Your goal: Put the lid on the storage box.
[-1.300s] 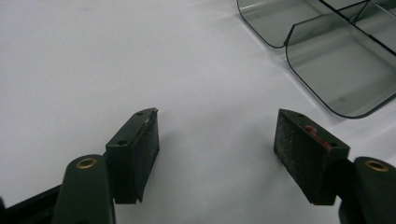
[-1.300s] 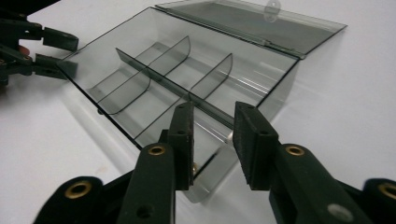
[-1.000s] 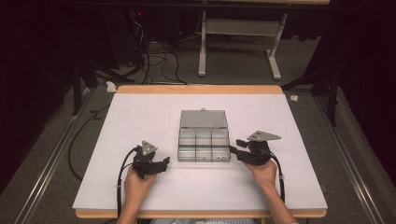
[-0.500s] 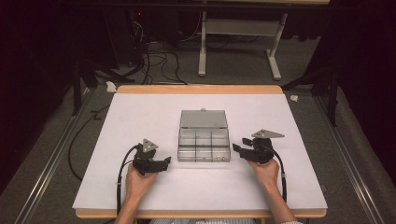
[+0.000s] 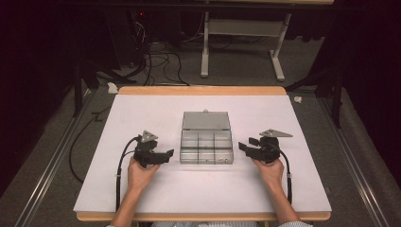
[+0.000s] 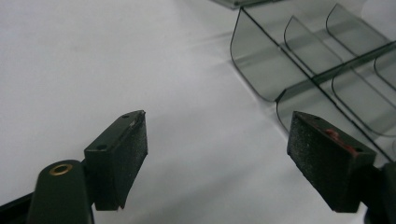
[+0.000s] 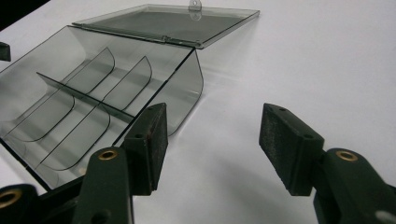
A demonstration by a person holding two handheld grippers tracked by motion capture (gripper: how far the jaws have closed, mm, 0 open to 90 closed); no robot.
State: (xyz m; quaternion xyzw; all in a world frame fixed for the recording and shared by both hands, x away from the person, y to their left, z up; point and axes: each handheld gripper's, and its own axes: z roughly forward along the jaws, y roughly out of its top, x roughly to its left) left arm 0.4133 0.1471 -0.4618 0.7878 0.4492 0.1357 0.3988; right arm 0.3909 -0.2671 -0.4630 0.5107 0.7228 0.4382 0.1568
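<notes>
Either side of the open compartment box (image 5: pixel 206 141), left gripper (image 5: pixel 166 154) and right gripper (image 5: pixel 244 146) have just been opening, jaws wide, nothing between them.

Both tools (image 5: pixel 169 153) (image 5: pixel 242 145) have just been opening, empty.

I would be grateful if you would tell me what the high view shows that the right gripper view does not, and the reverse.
High view alone: the whole white table, both of the person's hands, the left gripper, the dark floor with black cables and a white table frame beyond.

Right gripper view alone: a close look between the right gripper's open jaws, nothing between them, and the curved compartment dividers.

Both: the clear grey plastic compartment box with its lid laid open flat, and the right gripper beside it.
</notes>
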